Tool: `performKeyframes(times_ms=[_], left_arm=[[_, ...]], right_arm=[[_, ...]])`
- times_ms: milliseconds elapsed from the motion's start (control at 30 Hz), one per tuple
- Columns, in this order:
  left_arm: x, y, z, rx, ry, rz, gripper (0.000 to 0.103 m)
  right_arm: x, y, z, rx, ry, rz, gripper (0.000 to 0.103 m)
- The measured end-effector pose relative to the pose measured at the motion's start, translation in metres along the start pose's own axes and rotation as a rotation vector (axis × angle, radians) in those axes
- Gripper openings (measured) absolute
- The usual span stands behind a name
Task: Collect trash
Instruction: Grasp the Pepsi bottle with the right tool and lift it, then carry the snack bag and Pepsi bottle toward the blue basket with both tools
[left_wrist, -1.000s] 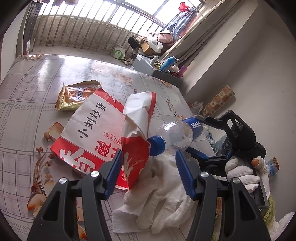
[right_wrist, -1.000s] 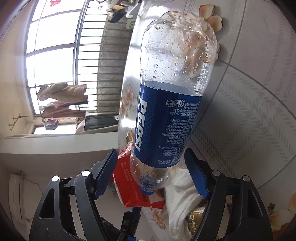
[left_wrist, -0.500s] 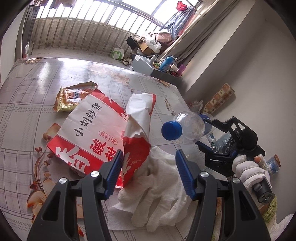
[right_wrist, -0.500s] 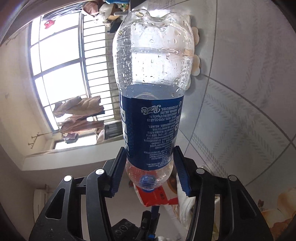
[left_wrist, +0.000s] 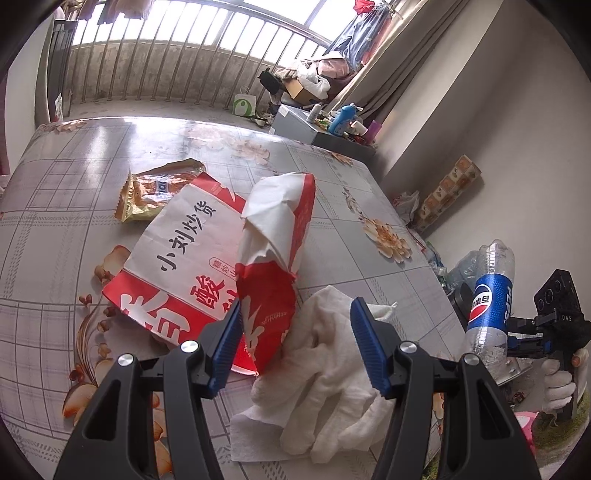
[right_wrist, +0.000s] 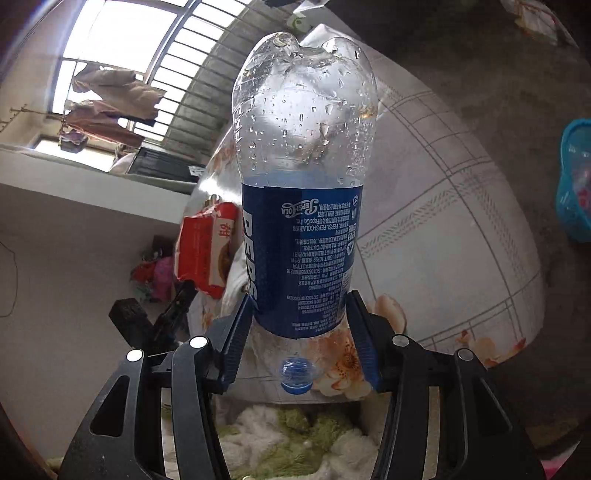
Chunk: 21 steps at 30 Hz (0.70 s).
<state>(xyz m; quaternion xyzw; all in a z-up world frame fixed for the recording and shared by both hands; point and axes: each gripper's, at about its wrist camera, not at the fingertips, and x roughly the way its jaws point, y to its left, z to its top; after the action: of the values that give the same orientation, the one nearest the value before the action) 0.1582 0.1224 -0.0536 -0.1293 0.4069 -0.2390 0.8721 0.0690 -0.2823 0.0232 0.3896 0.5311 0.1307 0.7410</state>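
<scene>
My right gripper (right_wrist: 299, 332) is shut on a clear Pepsi bottle (right_wrist: 303, 184) with a blue label, held base up and cap down. In the left wrist view the bottle (left_wrist: 491, 295) hangs beyond the table's right edge, with a white-gloved hand (left_wrist: 557, 384) on the gripper's grip. My left gripper (left_wrist: 295, 347) stands open low over the table. A crumpled red-and-white paper bag (left_wrist: 277, 236) rises beside its left pad. A white cloth glove (left_wrist: 332, 362) on a tissue (left_wrist: 255, 435) lies under its right pad.
A flat red-and-white paper bag (left_wrist: 177, 258) and a golden snack wrapper (left_wrist: 155, 192) lie on the flowered table (left_wrist: 74, 166). A blue basket (right_wrist: 576, 181) shows at the right edge. Green-white fluffy fabric (right_wrist: 295, 439) lies below the bottle. Clutter lines the far wall.
The right gripper closed on the bottle, lifted it off the table and carried it right, past the table's edge, turning it base up. The left gripper stayed put.
</scene>
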Motion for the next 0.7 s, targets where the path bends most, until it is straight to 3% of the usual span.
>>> performKeyframes(times_ms=[133,300,433,600,700], left_arm=[[0.004,-0.005,-0.004,0.025,0.015,0.048,0.057],[0.005,-0.011,-0.007,0.079,0.011,0.104,0.040],[0.016,-0.009,-0.009,0.088,0.045,0.121,0.040],[0.028,-0.002,-0.014,0.065,0.073,0.139,0.040],[0.027,0.005,-0.015,0.034,0.074,0.126,0.029]], right_arm=[[0.021,0.013,0.004,-0.055,-0.028,-0.081,0.049],[0.045,0.042,0.012,-0.145,-0.072,-0.186,0.049],[0.048,0.051,0.026,-0.151,-0.093,-0.195,0.051],[0.044,0.049,0.016,-0.137,-0.094,-0.176,0.053],[0.045,0.048,0.014,-0.134,-0.088,-0.170,0.056]])
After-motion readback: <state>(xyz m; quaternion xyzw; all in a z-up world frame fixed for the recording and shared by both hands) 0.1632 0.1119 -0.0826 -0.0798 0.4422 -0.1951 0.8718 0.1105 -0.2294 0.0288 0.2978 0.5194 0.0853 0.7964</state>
